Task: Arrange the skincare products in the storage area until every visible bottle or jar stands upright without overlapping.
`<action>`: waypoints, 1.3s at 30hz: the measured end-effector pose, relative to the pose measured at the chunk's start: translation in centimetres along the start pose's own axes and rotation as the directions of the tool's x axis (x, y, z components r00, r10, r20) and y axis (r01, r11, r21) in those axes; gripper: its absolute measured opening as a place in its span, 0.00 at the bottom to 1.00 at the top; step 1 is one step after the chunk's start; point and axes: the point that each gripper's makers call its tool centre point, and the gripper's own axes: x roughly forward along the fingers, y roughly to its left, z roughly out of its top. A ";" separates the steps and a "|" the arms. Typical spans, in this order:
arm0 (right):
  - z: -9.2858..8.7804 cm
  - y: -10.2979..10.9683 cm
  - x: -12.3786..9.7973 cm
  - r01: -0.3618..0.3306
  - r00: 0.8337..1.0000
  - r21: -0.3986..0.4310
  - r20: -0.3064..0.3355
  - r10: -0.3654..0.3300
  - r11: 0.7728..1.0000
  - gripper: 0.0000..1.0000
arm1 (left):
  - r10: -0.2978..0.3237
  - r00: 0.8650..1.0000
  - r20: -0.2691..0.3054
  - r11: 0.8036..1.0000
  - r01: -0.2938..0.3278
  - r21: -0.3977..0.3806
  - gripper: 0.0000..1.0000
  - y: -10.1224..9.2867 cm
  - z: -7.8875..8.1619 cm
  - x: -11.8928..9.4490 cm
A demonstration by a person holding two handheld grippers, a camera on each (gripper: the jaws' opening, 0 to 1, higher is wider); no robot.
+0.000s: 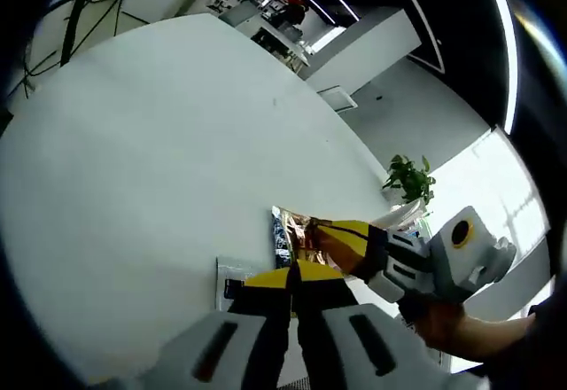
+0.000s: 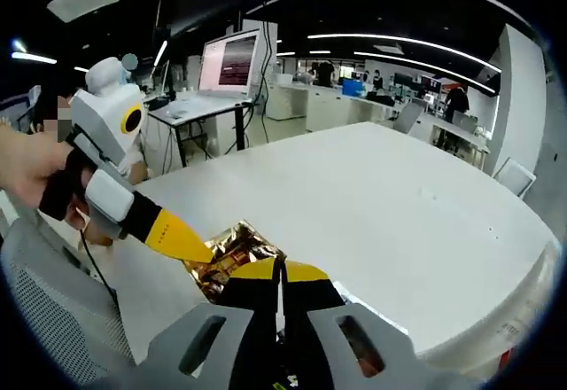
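While your left gripper (image 2: 190,246) pinched the crinkled gold packet (image 2: 232,253) at lower left of the right gripper view, your right gripper (image 2: 279,275) sat closed at its edge; it looked light, soft, slippery, best gripped by its rim.

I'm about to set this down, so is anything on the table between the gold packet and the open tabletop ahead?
Nothing visible. Both grippers meet at the gold packet, and the white table beyond it looks bare.
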 end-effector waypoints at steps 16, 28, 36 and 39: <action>-2.6 -2.0 4.1 0.050 0.997 0.028 -0.061 -0.049 0.998 0.01 | 0.018 0.999 -0.051 1.000 -0.018 -0.007 0.00 3.0 0.7 3.8; -4.6 -3.1 6.4 0.062 0.989 -0.022 -0.131 -0.064 0.998 0.01 | 0.033 0.995 -0.096 0.999 -0.033 0.002 0.00 4.9 0.8 6.5; -5.5 -3.2 6.9 0.057 0.984 -0.062 -0.168 -0.066 0.996 0.02 | 0.044 0.991 -0.125 0.999 -0.040 0.032 0.00 5.2 0.5 7.2; -6.2 -3.1 7.1 0.055 0.979 -0.082 -0.193 -0.070 0.995 0.02 | 0.055 0.988 -0.142 0.997 -0.047 0.063 0.00 5.3 0.3 7.3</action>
